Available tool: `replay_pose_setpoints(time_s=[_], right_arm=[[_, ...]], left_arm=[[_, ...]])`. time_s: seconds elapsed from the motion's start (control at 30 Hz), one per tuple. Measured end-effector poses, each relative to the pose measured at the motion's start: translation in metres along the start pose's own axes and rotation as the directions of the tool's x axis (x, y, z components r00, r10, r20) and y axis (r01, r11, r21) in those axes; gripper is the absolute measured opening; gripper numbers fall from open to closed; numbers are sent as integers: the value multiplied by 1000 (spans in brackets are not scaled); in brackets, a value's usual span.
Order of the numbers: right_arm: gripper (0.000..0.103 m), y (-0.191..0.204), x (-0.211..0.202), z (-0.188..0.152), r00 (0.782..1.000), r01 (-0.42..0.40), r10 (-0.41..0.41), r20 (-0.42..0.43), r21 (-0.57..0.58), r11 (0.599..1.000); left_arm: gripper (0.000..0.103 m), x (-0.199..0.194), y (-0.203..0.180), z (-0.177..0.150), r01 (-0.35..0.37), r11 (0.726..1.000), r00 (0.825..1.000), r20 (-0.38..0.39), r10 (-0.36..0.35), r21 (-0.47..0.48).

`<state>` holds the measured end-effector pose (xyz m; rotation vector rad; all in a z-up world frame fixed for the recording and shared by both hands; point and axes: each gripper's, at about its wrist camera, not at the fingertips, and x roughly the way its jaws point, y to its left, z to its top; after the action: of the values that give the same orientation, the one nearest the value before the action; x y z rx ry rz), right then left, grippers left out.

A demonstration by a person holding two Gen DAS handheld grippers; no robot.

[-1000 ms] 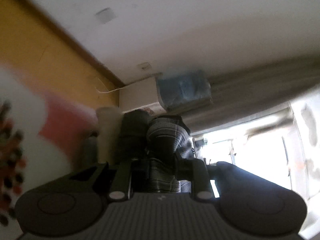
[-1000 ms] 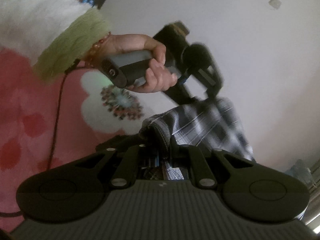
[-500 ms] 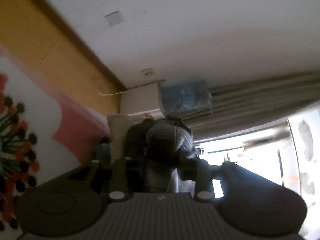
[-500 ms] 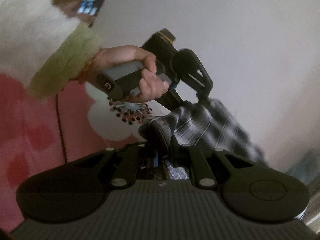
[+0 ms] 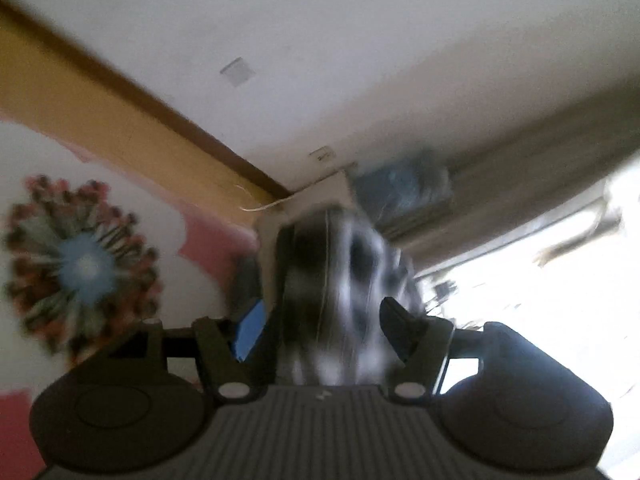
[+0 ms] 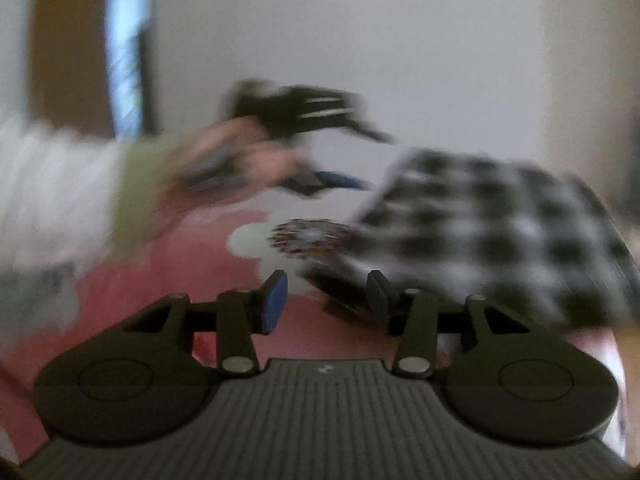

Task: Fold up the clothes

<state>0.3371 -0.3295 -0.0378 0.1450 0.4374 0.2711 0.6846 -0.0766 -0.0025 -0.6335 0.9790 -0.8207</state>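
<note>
right tongs point(image 6: 326, 304) released plaid cloth point(image 6: 480, 236) | left tongs point(image 5: 320, 332) parted

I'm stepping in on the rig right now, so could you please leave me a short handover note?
Left gripper: jaws open, plaid garment bunched in front of them, not clamped.
Right gripper: jaws open, empty.
Garment lies heaped on the pink flowered bedspread; blur hides any folds.
Done: no finished fold visible.
Left: regrasp the garment, fold it flat.
</note>
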Motion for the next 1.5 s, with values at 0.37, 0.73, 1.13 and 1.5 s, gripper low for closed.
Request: replay_pose_setpoints(time_s=[0.37, 0.73, 1.13, 1.5], right_arm=[[72, -228, -53, -21, 981, -68, -143, 133, 919, 389], [80, -266, 27, -42, 976, -216, -7, 217, 971, 99], [53, -267, 39, 18, 985, -135, 162, 66, 876, 463], [47, -256, 50, 52, 936, -244, 337, 103, 879, 409]], left_arm=[[67, 0, -168, -125, -64, 636, 982, -66, 178, 769], [76, 150, -241, -239, -111, -19, 939, 111, 326, 994], [76, 159, -226, -264, -226, -45, 954, 230, 192, 973], [63, 157, -240, -237, -317, 106, 942, 300, 148, 942]])
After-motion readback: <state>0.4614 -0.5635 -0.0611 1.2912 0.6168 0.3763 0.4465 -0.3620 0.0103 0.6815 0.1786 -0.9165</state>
